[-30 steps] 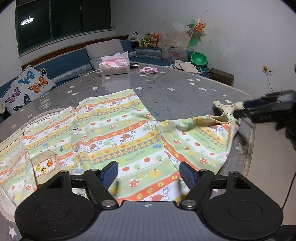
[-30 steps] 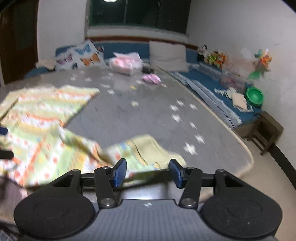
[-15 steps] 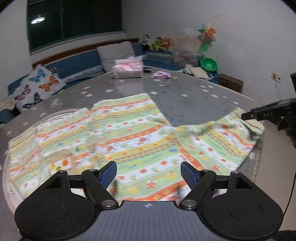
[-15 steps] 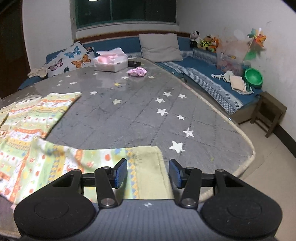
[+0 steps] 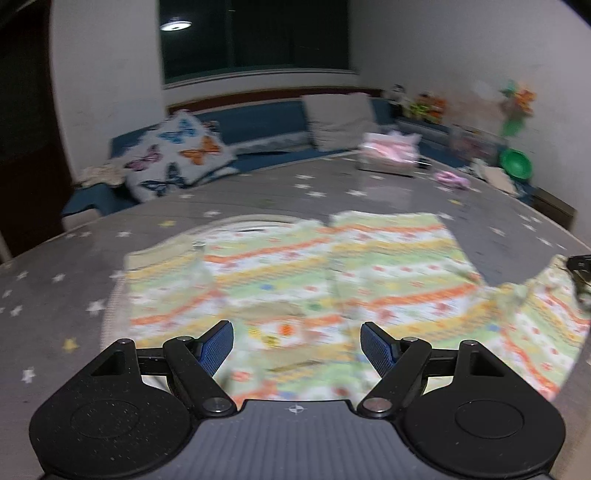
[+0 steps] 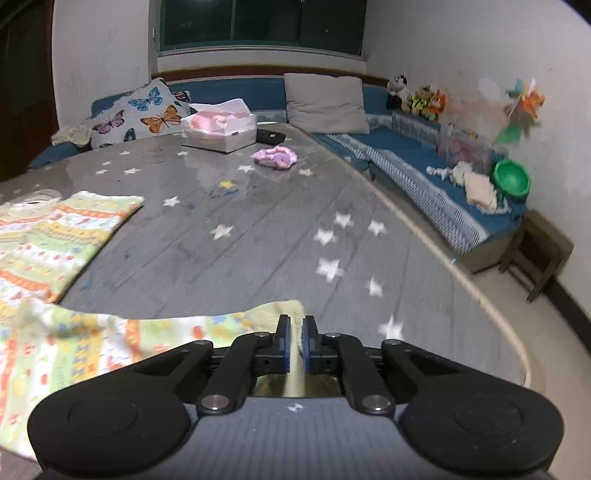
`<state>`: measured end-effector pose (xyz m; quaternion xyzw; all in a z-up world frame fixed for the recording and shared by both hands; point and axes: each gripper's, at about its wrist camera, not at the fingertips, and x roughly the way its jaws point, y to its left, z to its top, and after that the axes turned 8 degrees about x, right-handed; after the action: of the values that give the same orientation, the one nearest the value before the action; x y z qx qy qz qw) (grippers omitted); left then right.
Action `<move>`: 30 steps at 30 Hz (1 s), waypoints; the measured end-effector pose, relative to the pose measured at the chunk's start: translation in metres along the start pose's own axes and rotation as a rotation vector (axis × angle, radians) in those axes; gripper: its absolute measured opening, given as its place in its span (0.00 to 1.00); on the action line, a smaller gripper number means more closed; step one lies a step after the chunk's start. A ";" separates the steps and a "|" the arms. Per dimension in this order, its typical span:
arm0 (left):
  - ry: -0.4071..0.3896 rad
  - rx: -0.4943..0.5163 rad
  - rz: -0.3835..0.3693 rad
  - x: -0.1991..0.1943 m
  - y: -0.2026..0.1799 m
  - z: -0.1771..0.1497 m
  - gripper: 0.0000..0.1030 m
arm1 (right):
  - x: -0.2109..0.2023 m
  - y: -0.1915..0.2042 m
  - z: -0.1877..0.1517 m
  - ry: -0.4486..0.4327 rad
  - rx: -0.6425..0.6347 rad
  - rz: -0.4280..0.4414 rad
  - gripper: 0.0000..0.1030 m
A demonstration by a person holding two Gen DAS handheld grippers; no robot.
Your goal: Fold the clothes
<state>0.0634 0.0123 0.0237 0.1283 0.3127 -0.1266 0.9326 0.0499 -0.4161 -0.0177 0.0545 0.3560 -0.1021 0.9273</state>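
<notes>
Garment point(image 5: 332, 280) — soft striped cloth — cuff pinched in right claw point(image 6: 295, 339).

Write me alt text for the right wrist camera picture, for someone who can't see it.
The right tongs are shut on the pale cuff of a striped, patterned garment lying on a grey star-print table. Farther back sit a tissue box, a small purple cloth and a butterfly cushion.

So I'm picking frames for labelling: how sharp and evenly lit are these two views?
Left wrist view: motion blur smears the striped garment and table stars; the left gripper stays sharp; a ceiling lamp reflects in the window. Right wrist view: sharper, with slight blur on nearby stars and glare on the grey table.
</notes>
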 end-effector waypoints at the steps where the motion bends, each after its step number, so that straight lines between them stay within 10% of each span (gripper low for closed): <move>1: 0.004 -0.011 0.022 0.002 0.007 0.000 0.75 | 0.004 0.000 0.003 0.002 -0.006 -0.007 0.03; 11: 0.076 -0.122 0.172 0.042 0.074 0.005 0.68 | 0.012 0.002 0.017 0.014 0.025 0.048 0.11; 15: 0.094 -0.142 0.159 0.070 0.087 0.021 0.67 | 0.007 0.010 0.010 0.032 0.017 0.067 0.30; 30: 0.155 -0.250 0.204 0.176 0.120 0.065 0.63 | 0.008 0.011 0.002 0.044 0.027 0.085 0.40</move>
<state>0.2730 0.0764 -0.0148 0.0516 0.3822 0.0186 0.9225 0.0596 -0.4066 -0.0219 0.0845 0.3723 -0.0661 0.9219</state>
